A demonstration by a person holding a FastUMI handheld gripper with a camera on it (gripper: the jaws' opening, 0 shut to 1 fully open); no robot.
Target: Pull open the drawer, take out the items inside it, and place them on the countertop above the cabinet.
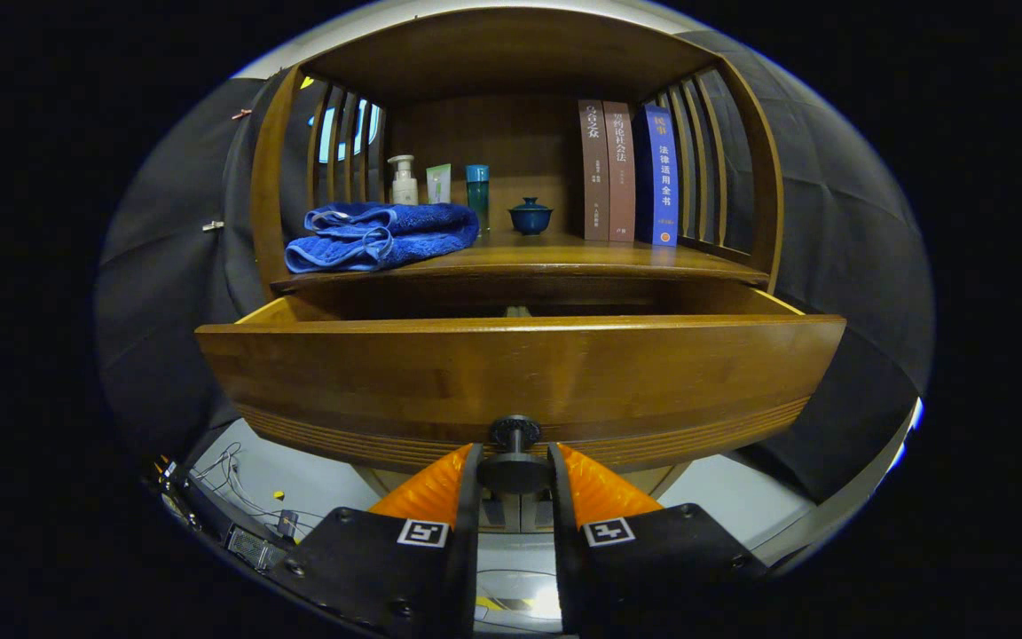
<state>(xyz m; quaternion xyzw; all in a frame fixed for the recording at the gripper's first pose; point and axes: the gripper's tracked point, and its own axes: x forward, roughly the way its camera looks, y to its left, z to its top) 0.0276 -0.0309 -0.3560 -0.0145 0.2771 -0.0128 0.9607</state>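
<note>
The gripper (515, 470) pinches the drawer (520, 373) by its knob (515, 461), both fingers pressing its sides. The drawer stands pulled out; its contents are hidden. Chinese titles mark the books (626, 173), perhaps legal texts.

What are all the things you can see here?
drawer: one, brown wood, pulled open under the countertop
knob: one, dark, on the drawer front
towel: one, blue, folded on the countertop's left
bottles: three, white, pale green, teal, behind the towel
lidded cup: one, dark blue, mid countertop
books: three, two brown, one blue, upright beside the cup
cables: several, on the floor below
gripper: one, fingers shut on the knob
</note>
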